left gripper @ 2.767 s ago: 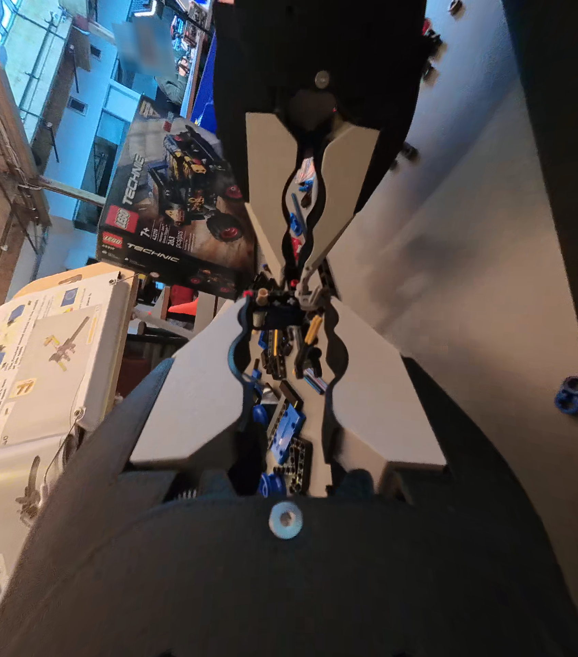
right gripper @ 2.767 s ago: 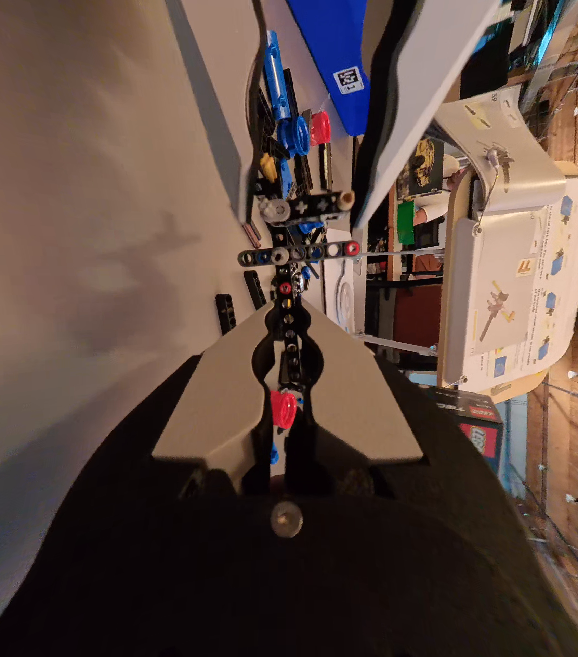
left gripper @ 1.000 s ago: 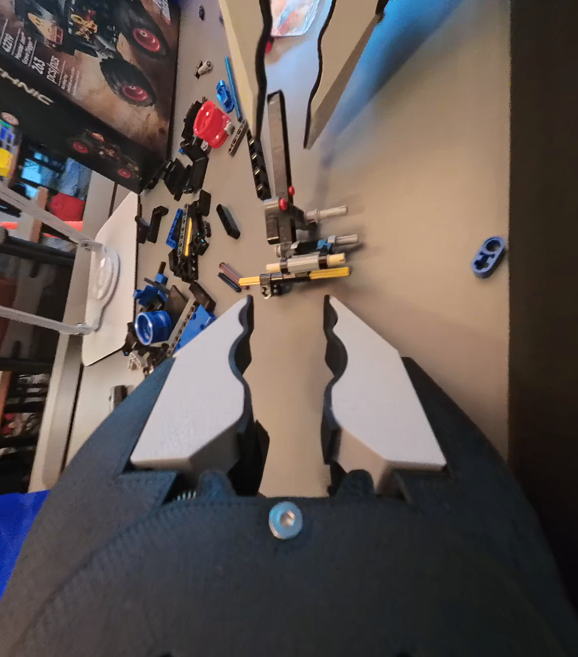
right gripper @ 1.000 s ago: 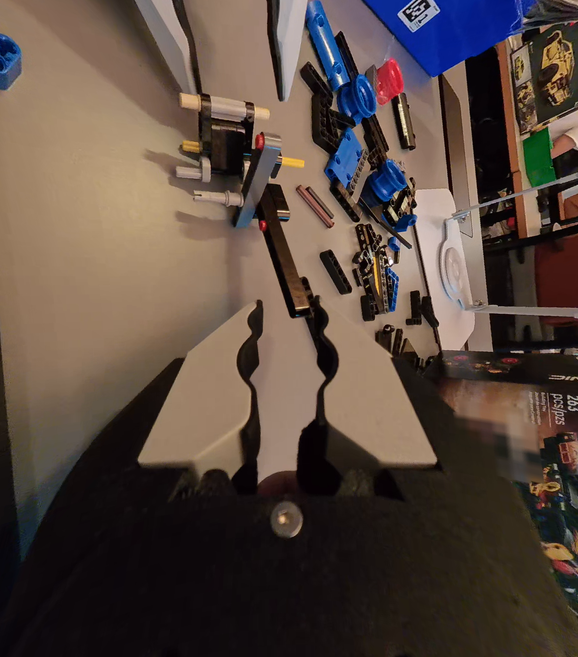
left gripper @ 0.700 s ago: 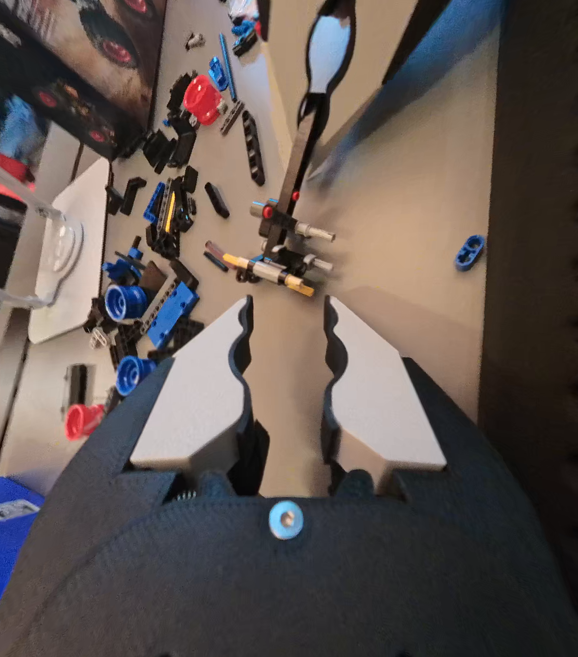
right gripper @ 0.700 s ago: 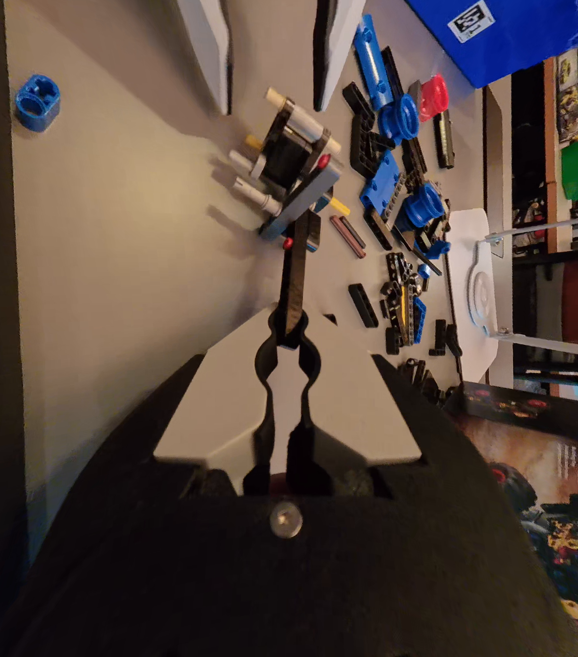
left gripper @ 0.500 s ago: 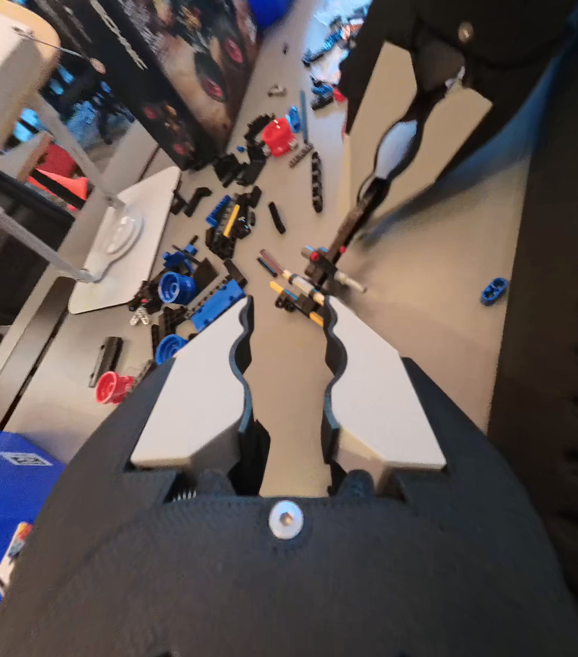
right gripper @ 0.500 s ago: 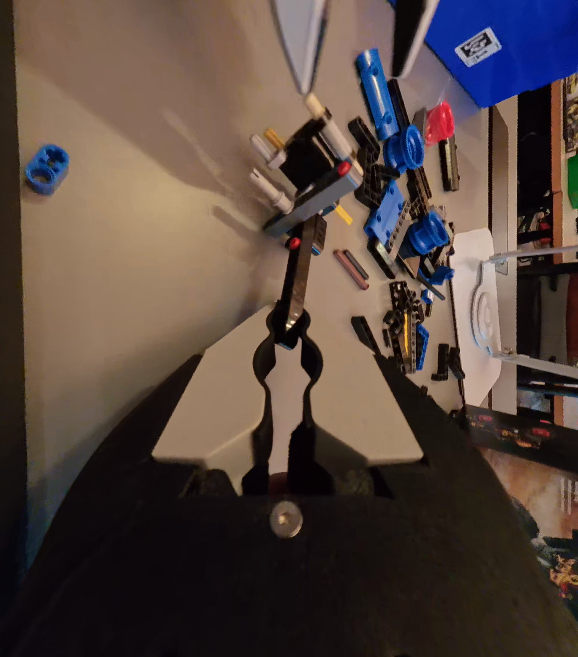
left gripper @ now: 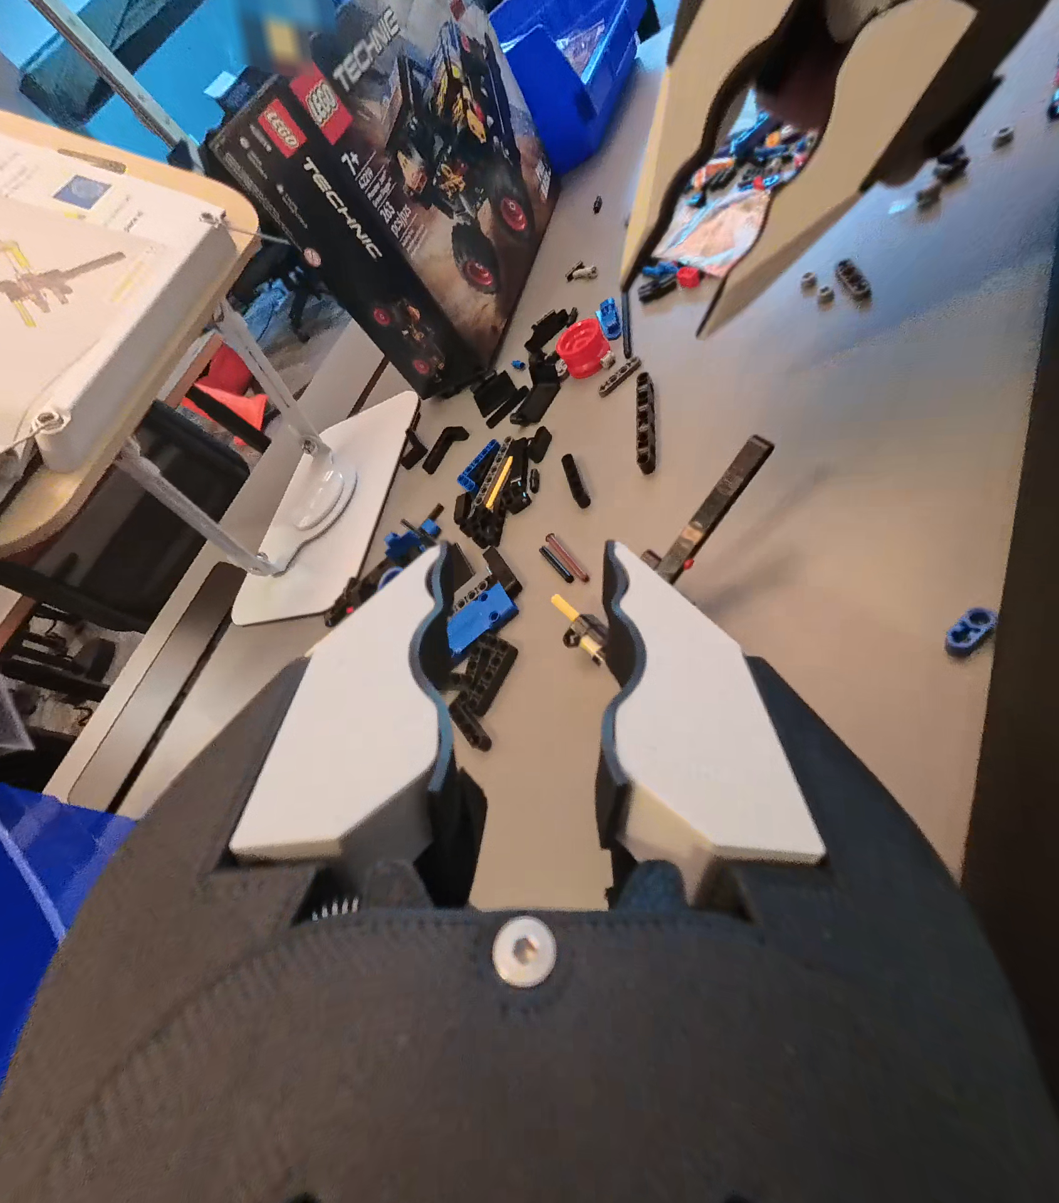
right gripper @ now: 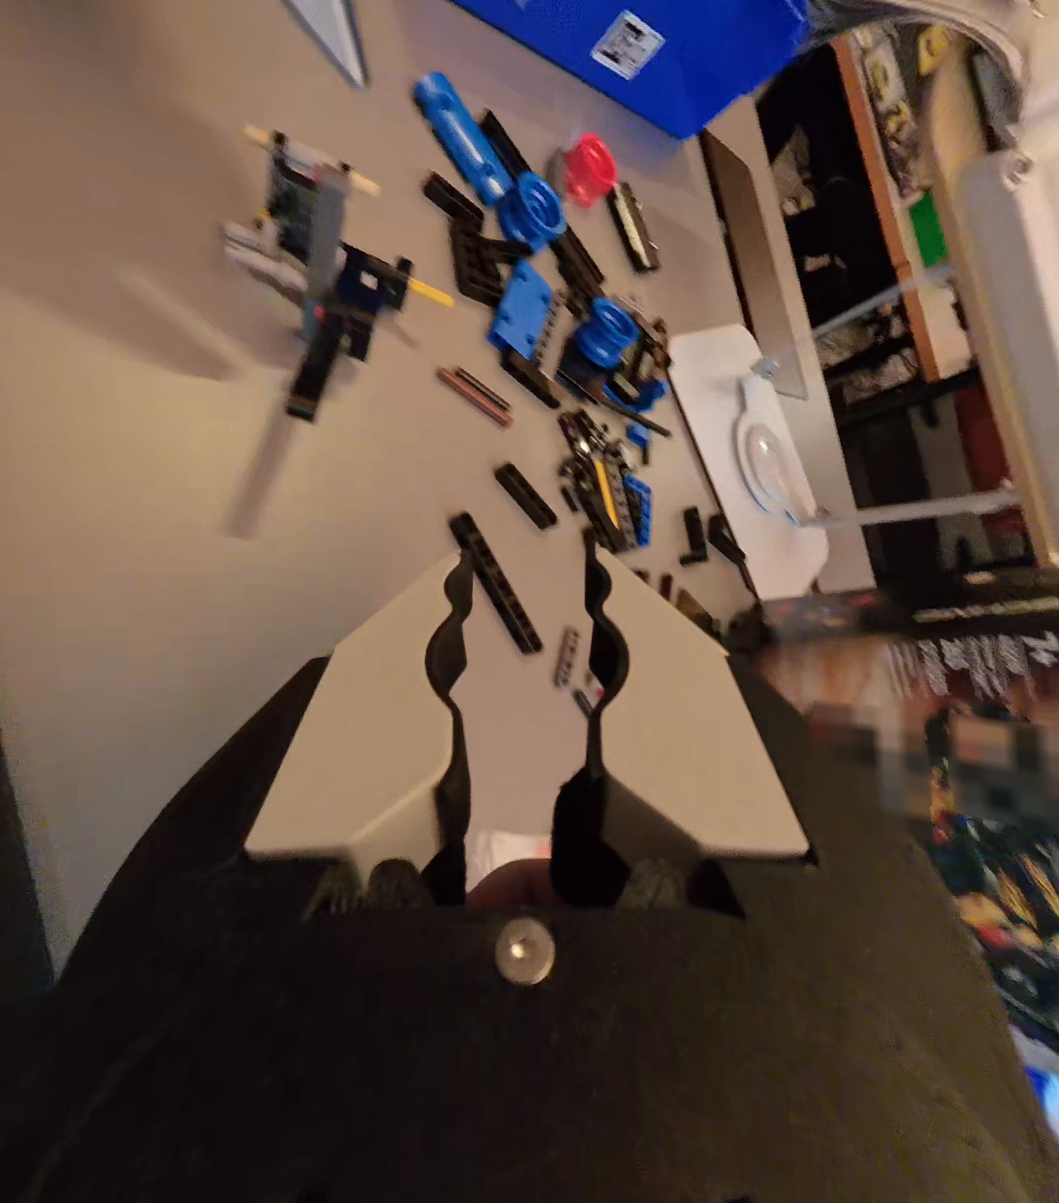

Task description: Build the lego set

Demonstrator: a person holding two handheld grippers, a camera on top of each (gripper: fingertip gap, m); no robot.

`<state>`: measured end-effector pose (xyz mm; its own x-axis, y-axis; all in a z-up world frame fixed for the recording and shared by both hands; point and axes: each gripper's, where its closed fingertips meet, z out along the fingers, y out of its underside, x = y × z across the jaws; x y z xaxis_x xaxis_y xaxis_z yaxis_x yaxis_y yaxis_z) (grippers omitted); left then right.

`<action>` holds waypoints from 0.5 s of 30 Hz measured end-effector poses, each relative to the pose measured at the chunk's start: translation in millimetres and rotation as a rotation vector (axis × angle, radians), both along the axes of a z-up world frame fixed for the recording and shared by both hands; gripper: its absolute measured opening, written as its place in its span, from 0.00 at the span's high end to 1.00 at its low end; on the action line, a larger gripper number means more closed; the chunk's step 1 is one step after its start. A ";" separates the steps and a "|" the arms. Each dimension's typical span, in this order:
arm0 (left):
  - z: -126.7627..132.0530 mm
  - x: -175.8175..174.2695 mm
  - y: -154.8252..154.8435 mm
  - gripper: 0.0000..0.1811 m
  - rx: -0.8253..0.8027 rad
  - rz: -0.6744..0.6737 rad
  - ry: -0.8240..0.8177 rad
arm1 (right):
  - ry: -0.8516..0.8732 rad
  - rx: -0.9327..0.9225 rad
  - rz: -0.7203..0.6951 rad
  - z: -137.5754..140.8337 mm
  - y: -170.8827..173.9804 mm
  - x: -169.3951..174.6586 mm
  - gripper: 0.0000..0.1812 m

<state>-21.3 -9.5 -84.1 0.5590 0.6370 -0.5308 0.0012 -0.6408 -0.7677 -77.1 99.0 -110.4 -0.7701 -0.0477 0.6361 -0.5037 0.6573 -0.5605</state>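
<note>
Your left claw [left gripper: 523,589] is spread and empty above the counter [left gripper: 839,456]; your right claw [right gripper: 523,582] is also spread, holding nothing. Just beyond the left claw's fingertips lies the half-built assembly [right gripper: 325,260] with its long black beam [left gripper: 719,504]. Farther off, loose pieces [left gripper: 501,482] scatter before the set's box [left gripper: 397,195]. Choose the next piece from the instruction booklet [left gripper: 51,273], then approach level and slow.

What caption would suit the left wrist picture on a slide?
Open left gripper above scattered Lego pieces on a grey table, box and instruction booklet behind.
</note>
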 end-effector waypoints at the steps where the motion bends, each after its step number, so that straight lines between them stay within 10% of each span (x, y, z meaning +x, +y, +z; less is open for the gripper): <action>1: 1.7 -1.7 2.0 0.76 -0.010 0.004 0.000 | 0.013 -0.001 -0.021 4.4 7.8 -5.7 0.82; 15: 51.4 -77.5 36.4 0.77 -0.017 0.122 0.045 | -0.053 -0.010 -0.239 47.7 91.0 -66.9 0.88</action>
